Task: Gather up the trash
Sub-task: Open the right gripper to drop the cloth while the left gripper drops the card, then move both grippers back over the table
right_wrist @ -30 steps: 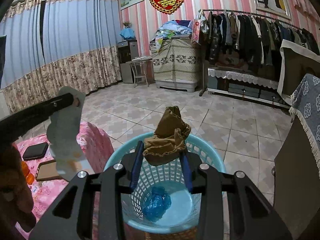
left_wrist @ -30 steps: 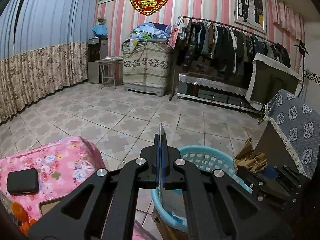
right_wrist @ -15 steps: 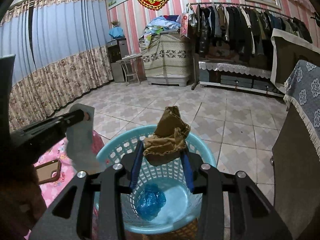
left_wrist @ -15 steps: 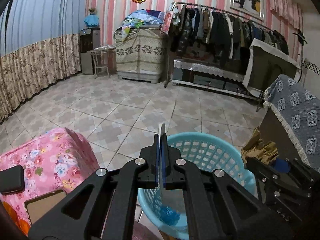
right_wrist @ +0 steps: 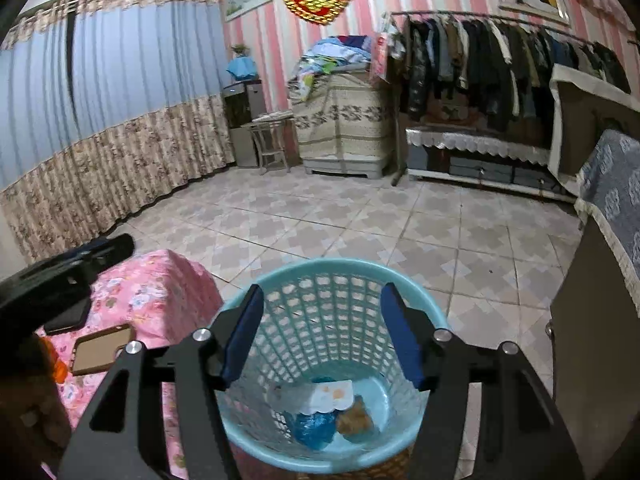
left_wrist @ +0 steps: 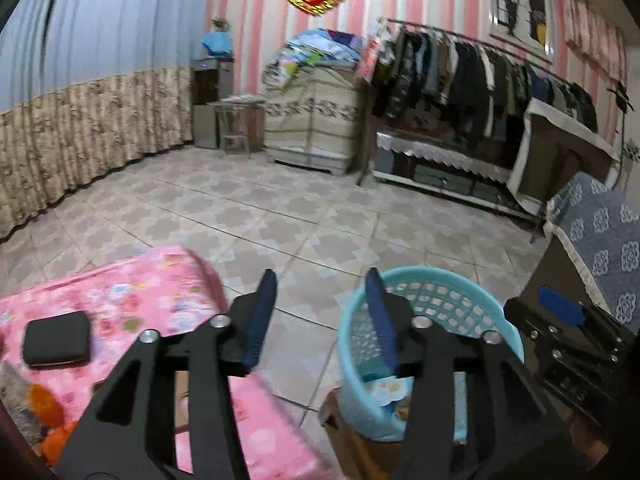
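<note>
Your right gripper (right_wrist: 322, 330) and left gripper (left_wrist: 318, 312) are opening, jaws empty, their trash dropped into the basket (right_wrist: 280, 276) below; next, seek more.

- Left gripper (left_wrist: 320, 300): matte black linkage arms, silver pivot screws, blue pads (left_wrist: 262, 316) fitted.
- Right gripper (right_wrist: 322, 328): same black build, silver screws, blue pads (right_wrist: 244, 330).
</note>
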